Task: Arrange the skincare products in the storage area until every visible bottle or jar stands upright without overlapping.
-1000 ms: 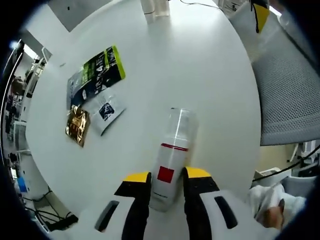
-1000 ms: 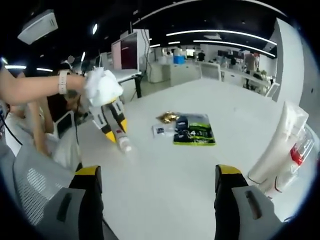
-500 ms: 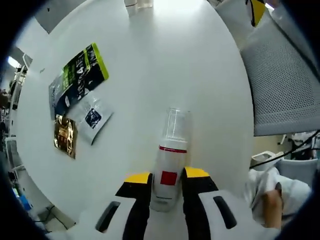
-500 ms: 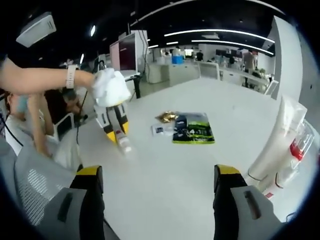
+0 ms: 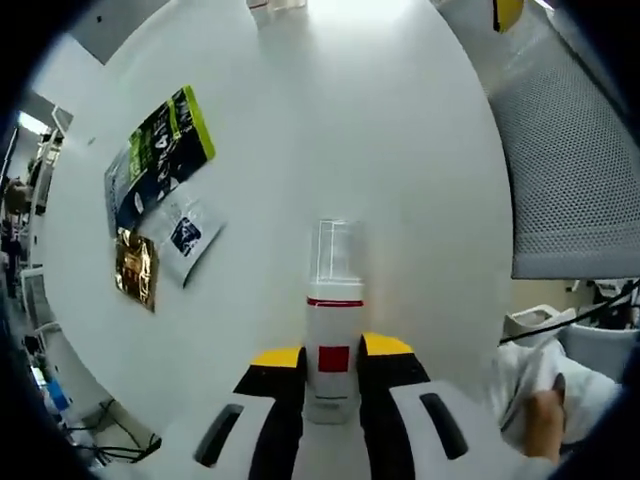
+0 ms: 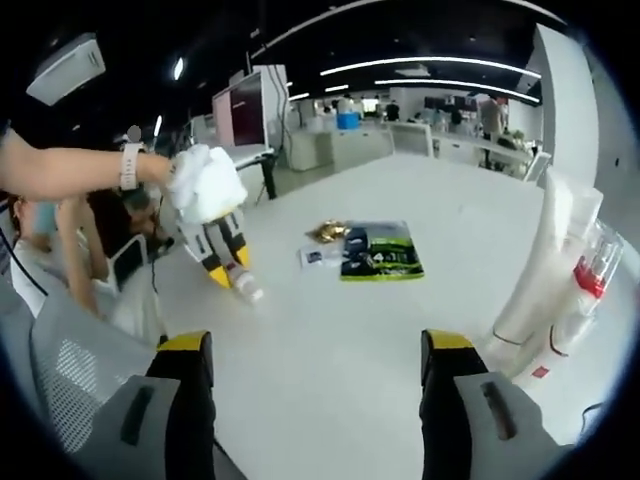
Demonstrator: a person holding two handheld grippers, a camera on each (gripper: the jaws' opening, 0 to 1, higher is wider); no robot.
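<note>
Left gripper clamps the fallen bottle for righting

Left gripper [image 5: 330,365] closed on the base end of the white bottle [image 5: 331,340], which lies tilted over the white table [image 5: 400,150], clear cap toward 12 o'clock, presumably held low so it can swing upright. Right gripper [image 6: 310,345] spread wide, empty. Upright tubes and bottles [image 6: 560,290] at its 3 o'clock; sachets [image 5: 160,195] at 10 o'clock in the left gripper view

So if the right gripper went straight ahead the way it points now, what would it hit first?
Probably nothing close: the open right gripper faces bare white table. Farther along lies the green-and-black packet, though depth is unclear.
</note>
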